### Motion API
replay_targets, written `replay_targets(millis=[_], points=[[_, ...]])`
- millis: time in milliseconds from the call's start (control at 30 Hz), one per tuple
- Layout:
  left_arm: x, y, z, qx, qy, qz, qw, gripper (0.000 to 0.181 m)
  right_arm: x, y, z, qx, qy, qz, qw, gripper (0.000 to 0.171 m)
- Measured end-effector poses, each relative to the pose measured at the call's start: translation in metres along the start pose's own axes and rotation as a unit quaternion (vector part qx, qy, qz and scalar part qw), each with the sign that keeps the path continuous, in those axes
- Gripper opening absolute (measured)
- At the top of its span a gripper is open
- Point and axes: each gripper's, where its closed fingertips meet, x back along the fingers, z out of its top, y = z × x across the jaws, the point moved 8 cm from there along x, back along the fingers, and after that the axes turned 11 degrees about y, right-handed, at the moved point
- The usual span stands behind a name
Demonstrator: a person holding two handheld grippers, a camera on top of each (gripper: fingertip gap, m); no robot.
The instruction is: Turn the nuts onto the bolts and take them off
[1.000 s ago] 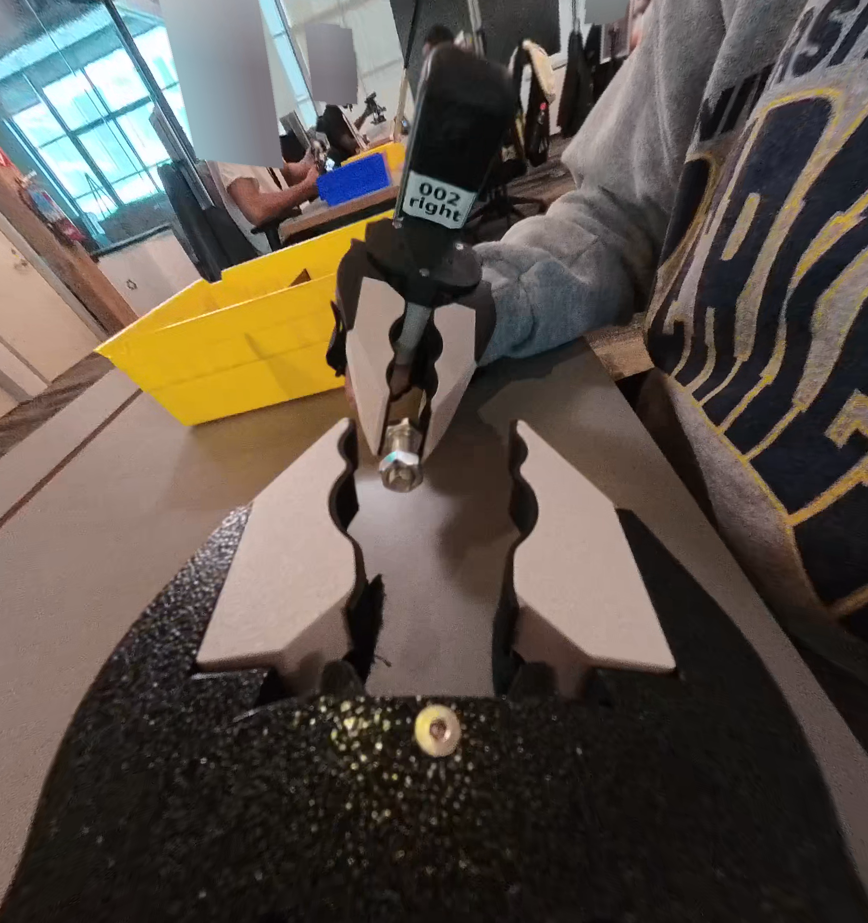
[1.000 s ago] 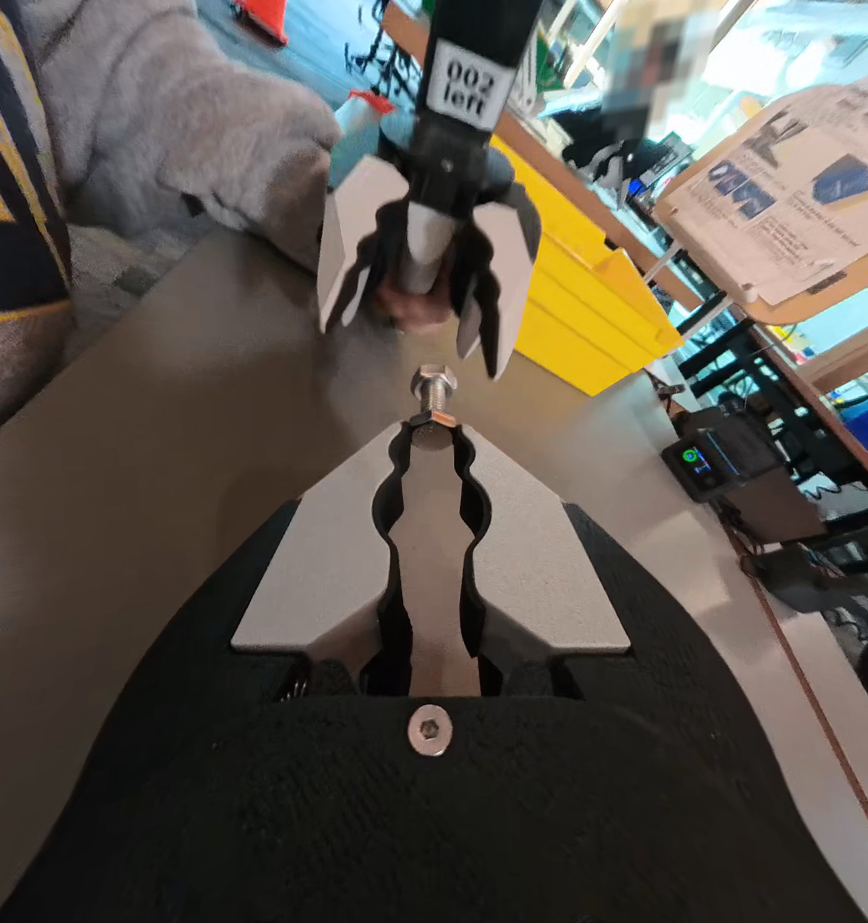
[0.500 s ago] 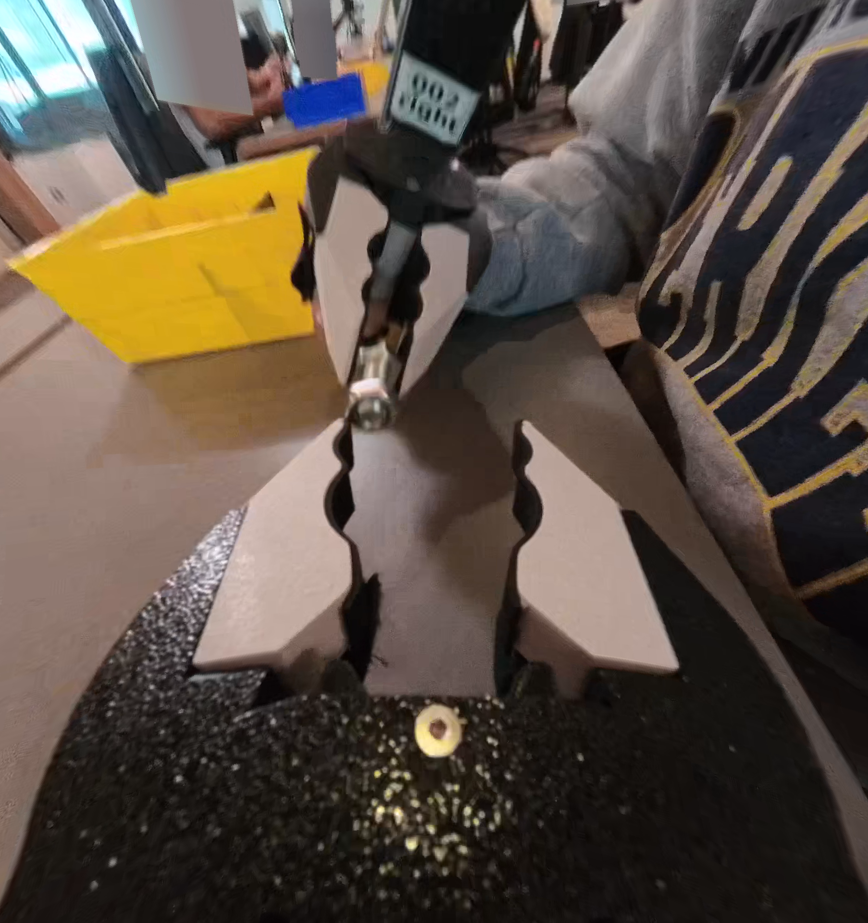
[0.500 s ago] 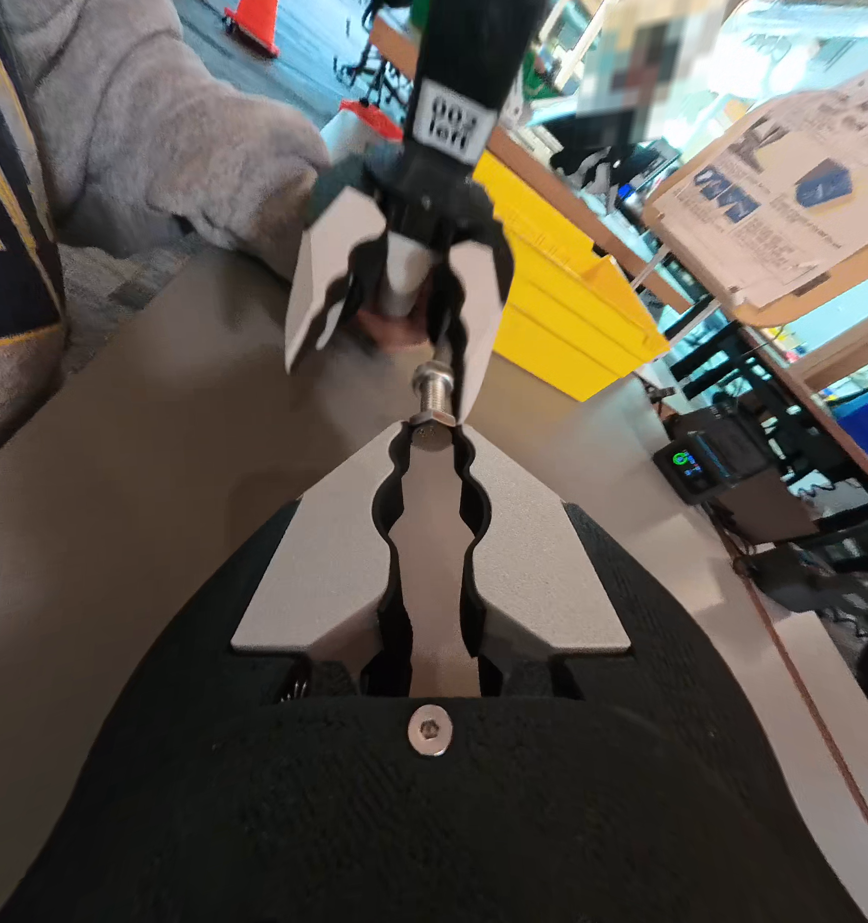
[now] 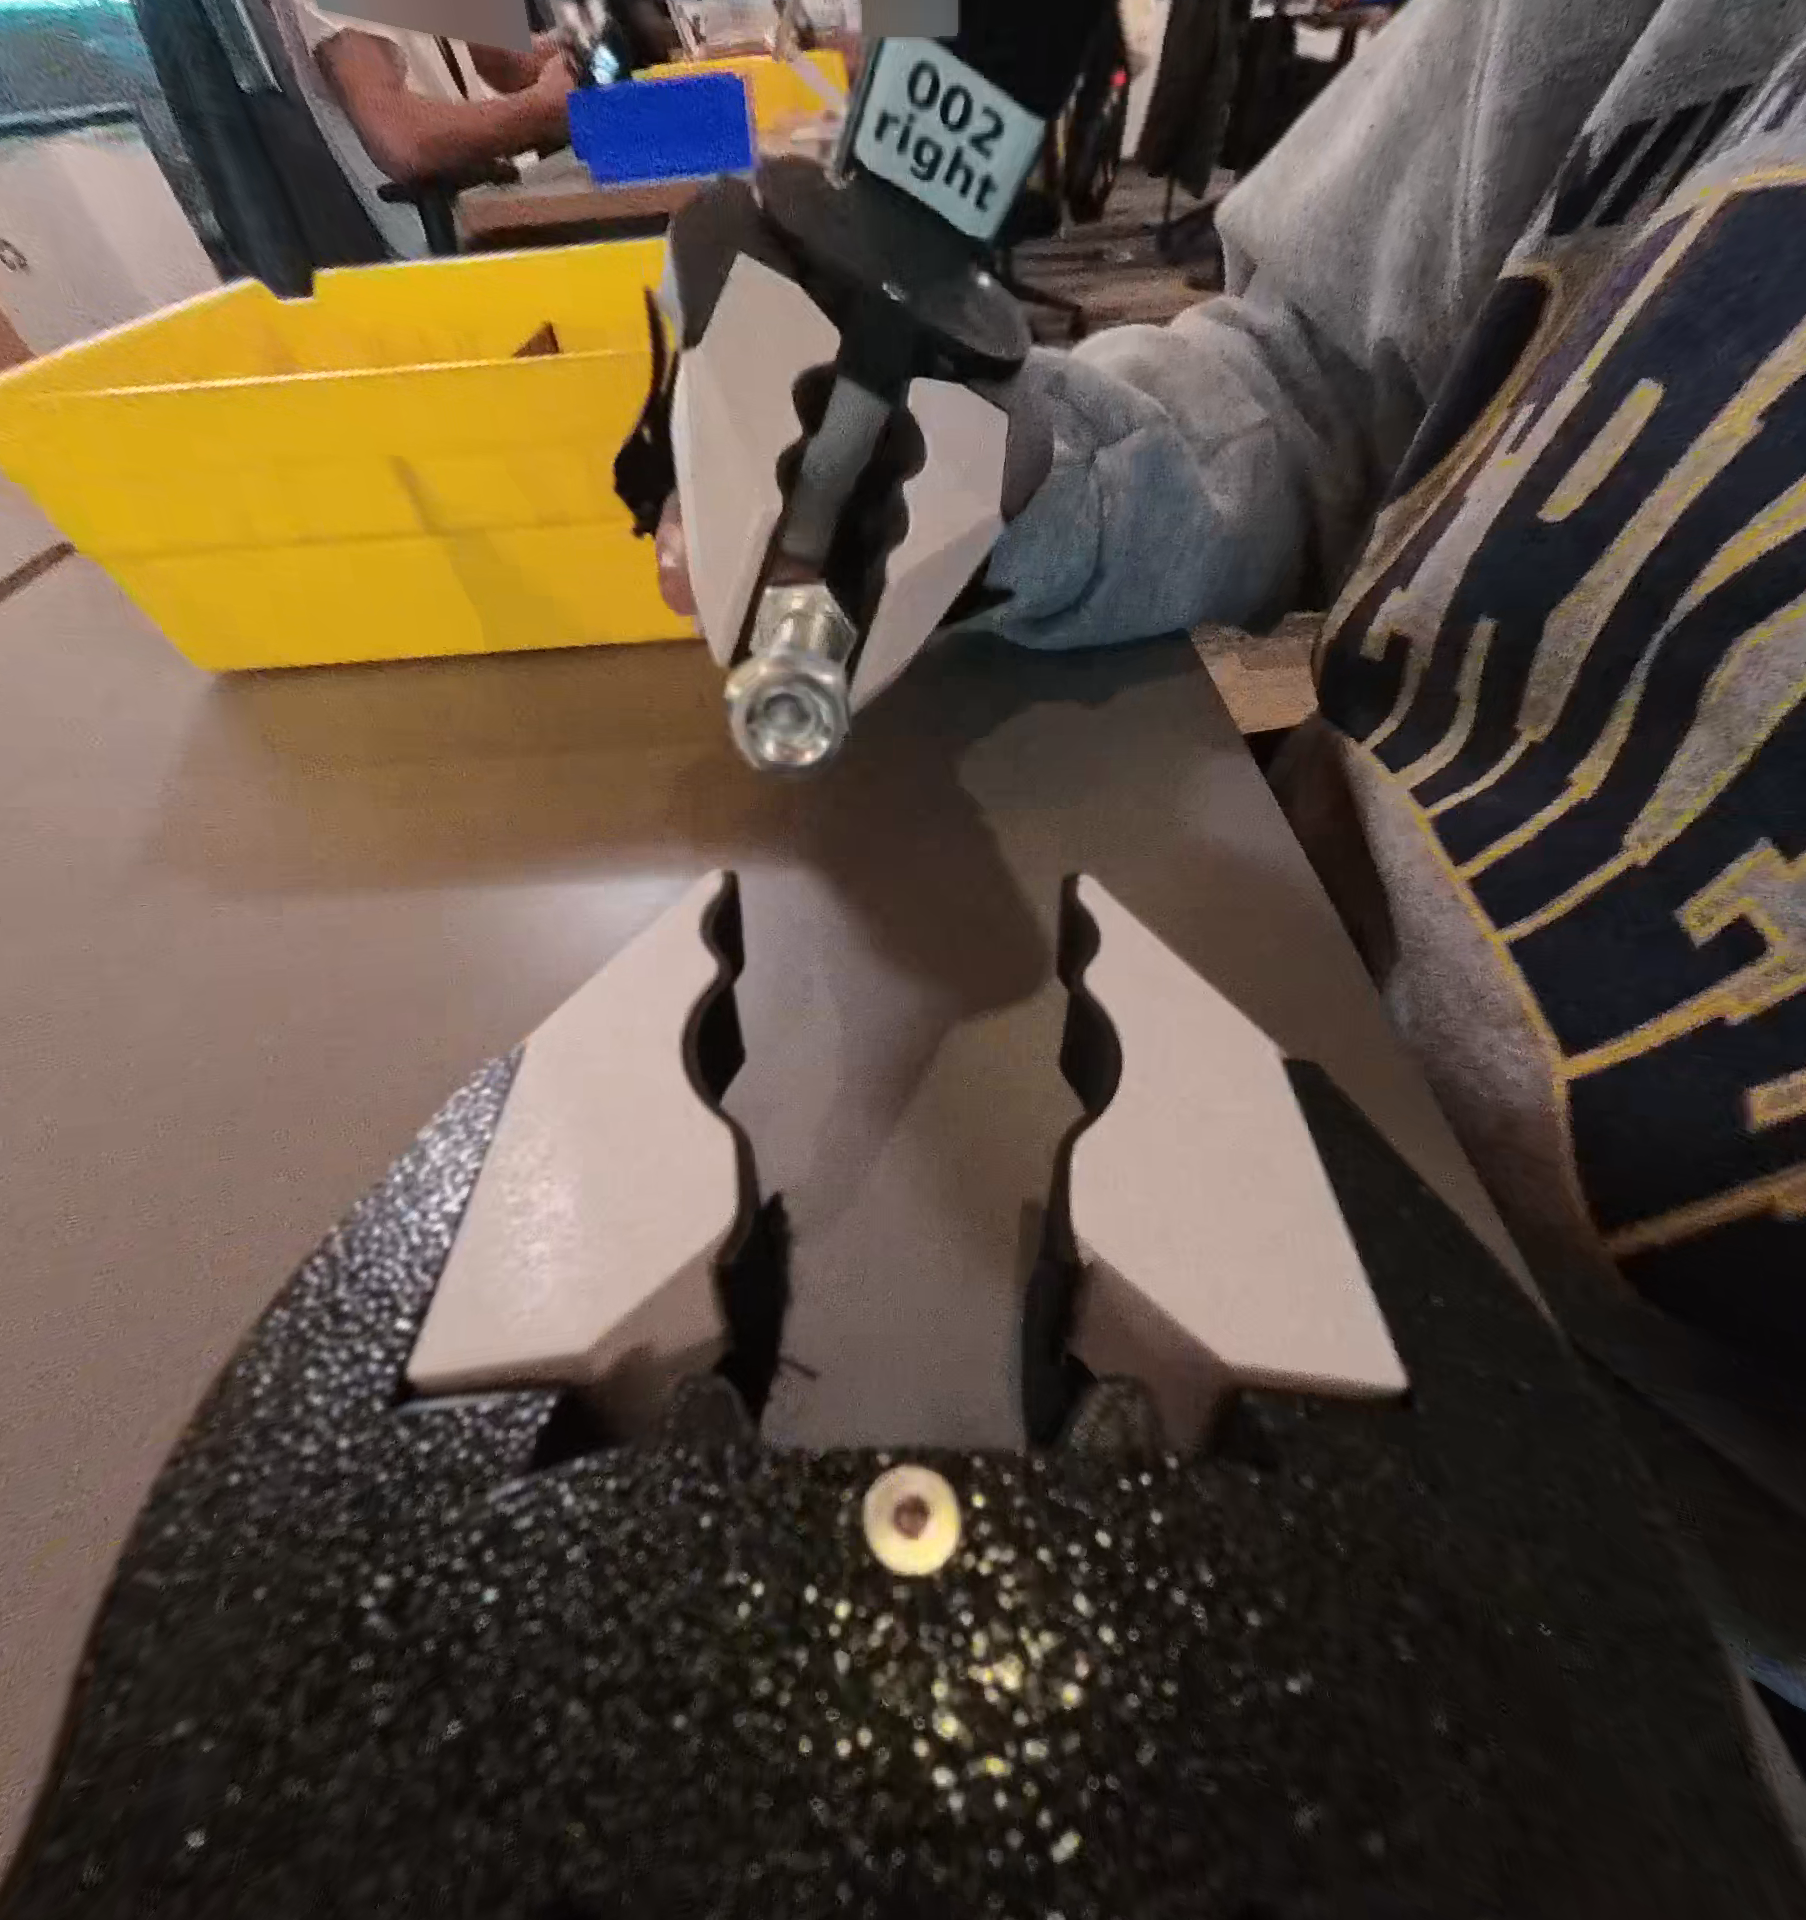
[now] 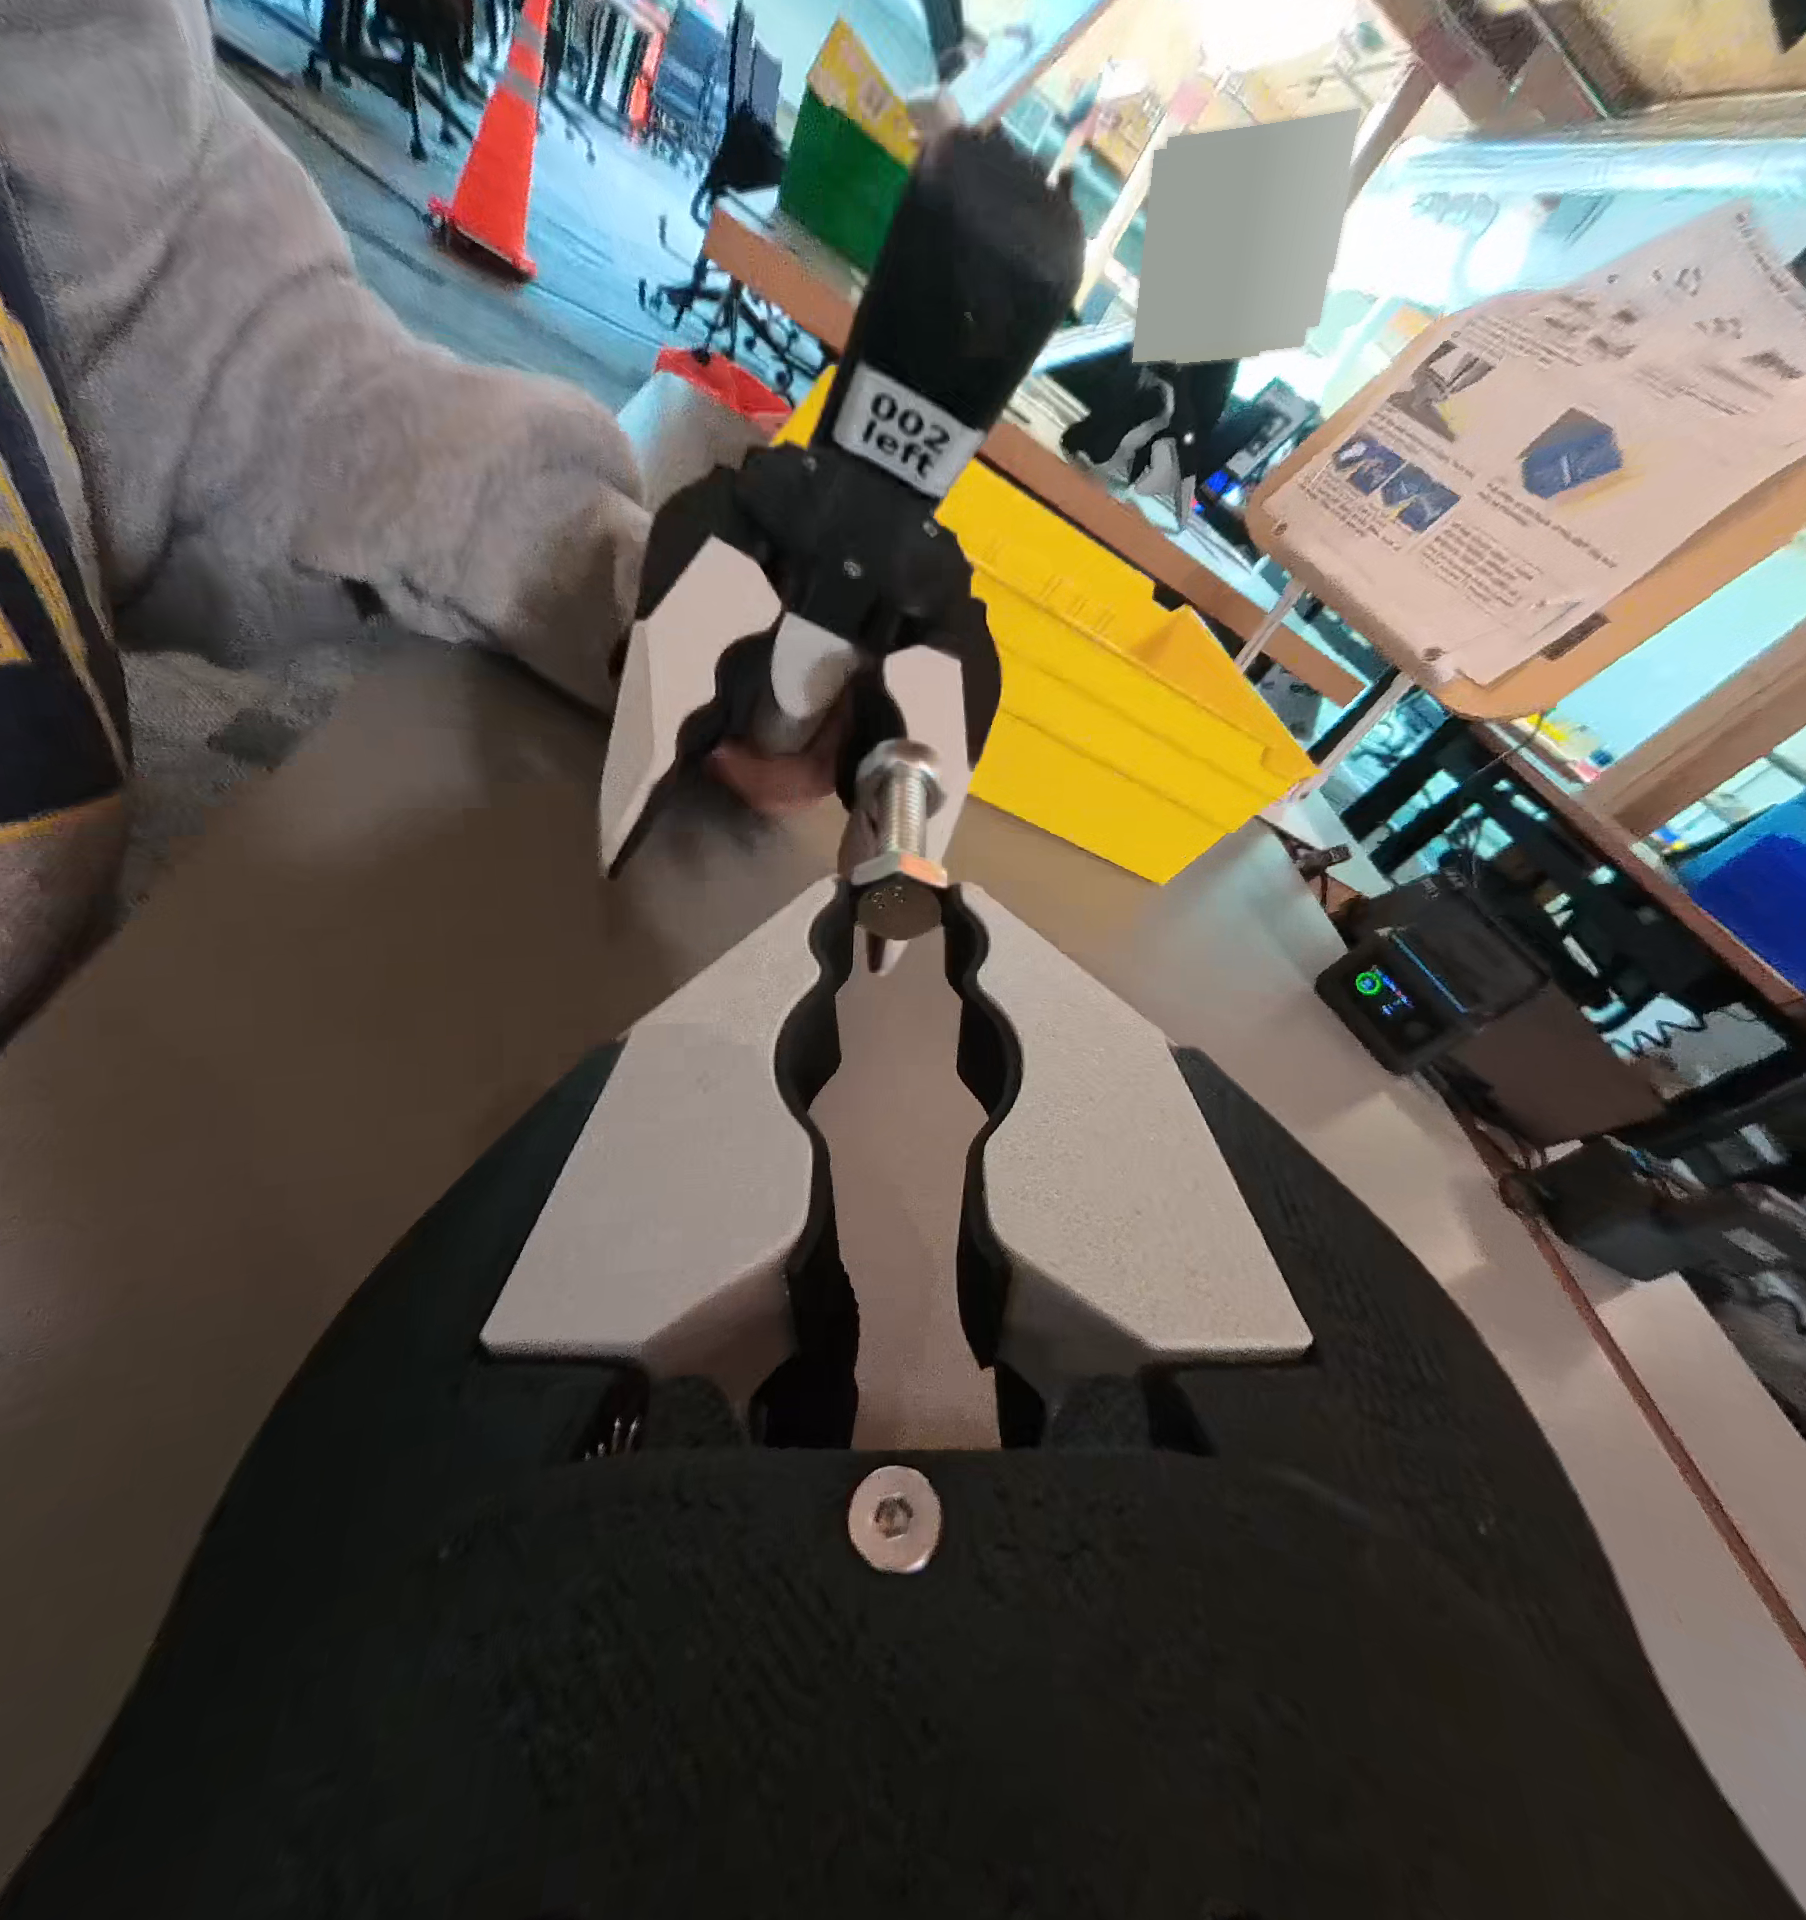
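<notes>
A silver bolt [image 6: 894, 821] with a nut [image 6: 899, 767] near its far end is held by its hex head in my right gripper [image 6: 894, 899], which is shut on it. In the left wrist view the right gripper [image 5: 800, 649] points the bolt's nut end [image 5: 787, 712] at me, above the brown table [image 5: 255, 935]. My left gripper [image 5: 899, 894] is open and empty, its fingertips a little short of the nut and below it. In the right wrist view the left gripper [image 6: 745, 914] is open, with one finger [image 6: 940, 707] right beside the nut.
A yellow bin [image 5: 359, 468] stands on the table behind the grippers; it also shows in the right wrist view [image 6: 1117, 727]. A person's grey sweater [image 5: 1605, 727] lines the table's near edge. A small black device with a lit screen [image 6: 1398, 997] sits past the table edge. Across from one pair of fingers to the other is roughly 4 cm.
The bolt was between my left gripper's fingertips; it now sits ahead of them, up and to the left. Both views have tilted. The left gripper stays open, the right stays shut.
</notes>
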Motion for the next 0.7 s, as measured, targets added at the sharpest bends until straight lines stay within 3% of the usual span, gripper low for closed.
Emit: replay_targets(millis=[233,433,567,700], points=[[0.006,0.011,0.016,-0.145,0.076,0.045,0.985,0.055,-0.004,-0.007,-0.014,-0.011,-0.041,0.033,0.999,0.016],[-0.001,-0.004,-0.002,-0.033,-0.008,0.022,0.999,0.052,0.001,0.001,-0.003,-0.017,-0.002,0.008,1.000,0.016],[0.005,0.002,0.011,-0.096,0.050,0.043,0.993,0.053,-0.001,-0.004,-0.012,-0.019,-0.029,0.026,0.999,0.016],[0.004,0.009,0.012,-0.125,0.055,0.028,0.990,0.046,-0.003,-0.004,-0.012,-0.019,-0.035,0.028,0.999,0.016]])
